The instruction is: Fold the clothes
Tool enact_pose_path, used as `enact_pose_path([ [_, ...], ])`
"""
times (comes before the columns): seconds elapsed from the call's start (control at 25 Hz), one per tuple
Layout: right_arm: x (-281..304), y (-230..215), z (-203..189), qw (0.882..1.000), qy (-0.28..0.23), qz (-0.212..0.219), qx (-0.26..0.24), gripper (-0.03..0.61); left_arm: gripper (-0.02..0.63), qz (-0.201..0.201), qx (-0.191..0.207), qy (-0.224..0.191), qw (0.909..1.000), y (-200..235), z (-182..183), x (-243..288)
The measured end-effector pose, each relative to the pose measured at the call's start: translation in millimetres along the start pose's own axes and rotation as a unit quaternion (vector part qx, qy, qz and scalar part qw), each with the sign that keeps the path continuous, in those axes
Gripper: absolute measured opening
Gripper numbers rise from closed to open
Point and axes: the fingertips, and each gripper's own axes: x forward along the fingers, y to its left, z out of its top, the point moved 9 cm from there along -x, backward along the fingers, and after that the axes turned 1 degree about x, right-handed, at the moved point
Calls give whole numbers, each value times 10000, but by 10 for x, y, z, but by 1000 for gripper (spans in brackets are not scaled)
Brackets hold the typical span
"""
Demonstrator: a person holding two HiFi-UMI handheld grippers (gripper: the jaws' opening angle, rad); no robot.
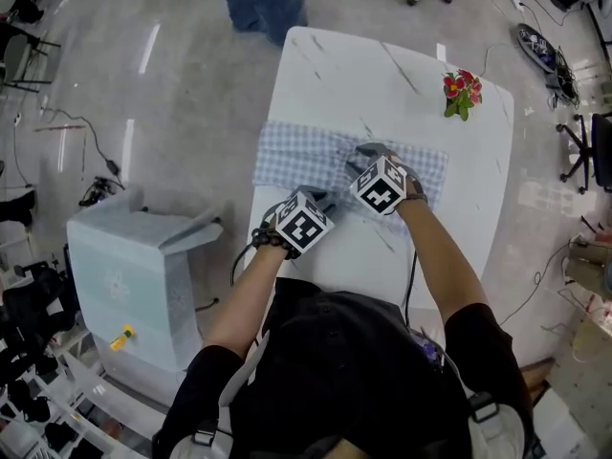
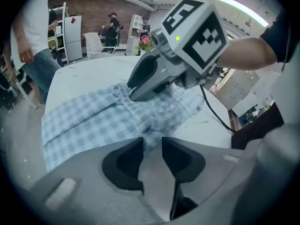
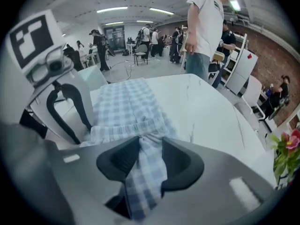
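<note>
1. A blue-and-white checked garment lies spread across the white table. One end reaches the table's left edge.
2. The right gripper is clenched on a bunched fold of the garment. The checked cloth runs between both pads and out behind them (its own view shows this plainly).
3. The left gripper is released. Its pads stand a narrow gap apart with nothing pinched, and the garment's near edge lies just beyond the tips.
4. In the head view both grippers point steeply down over the garment's middle. The left one is nearer the person, and the right one is just beyond it and to its right.
5. A gathered band of the garment shows in the right gripper view, just ahead of the jaws.
6. Flowers stand near the table's far right corner, well apart from the garment.
7. A bystander in jeans stands past the table's far end.
</note>
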Motion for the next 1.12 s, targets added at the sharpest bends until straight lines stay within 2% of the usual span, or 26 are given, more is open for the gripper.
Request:
enact_pose_path([
  [0.12,-32,-27,-2,9997,-84,73,202,161,144,35,-38,-187,9998,-46,-36,-68],
  [0.24,-201,-27,-42,9988,-385,-126,262,181,170,70,-23,-380,9993,-48,49,-209],
  [0.36,-499,-66,-166,9948,-698,-354,655,183,170,215,98,-625,9978,-14,160,-332],
  [0.52,-836,-100,-622,9877,-641,-679,1254,190,179,287,567,-538,9965,-60,287,-282],
  [0.64,-1031,-116,-1067,9764,-578,-883,1883,193,187,273,831,-393,9954,-105,357,-146],
  [0.76,-1182,-68,-1418,9592,-642,-1042,2547,209,193,285,1039,-237,9939,-118,377,-74],
  [0.88,-1298,-8,-1710,9365,-743,-1120,3239,223,204,241,1111,-68,9935,-135,383,-7],
  [1.0,-1313,14,-1968,9084,-841,-954,3984,253,209,251,1142,90,9931,-138,382,70],
  [1.12,-1287,10,-2136,8743,-1012,-699,4695,265,210,298,1182,193,9923,-140,388,136],
])
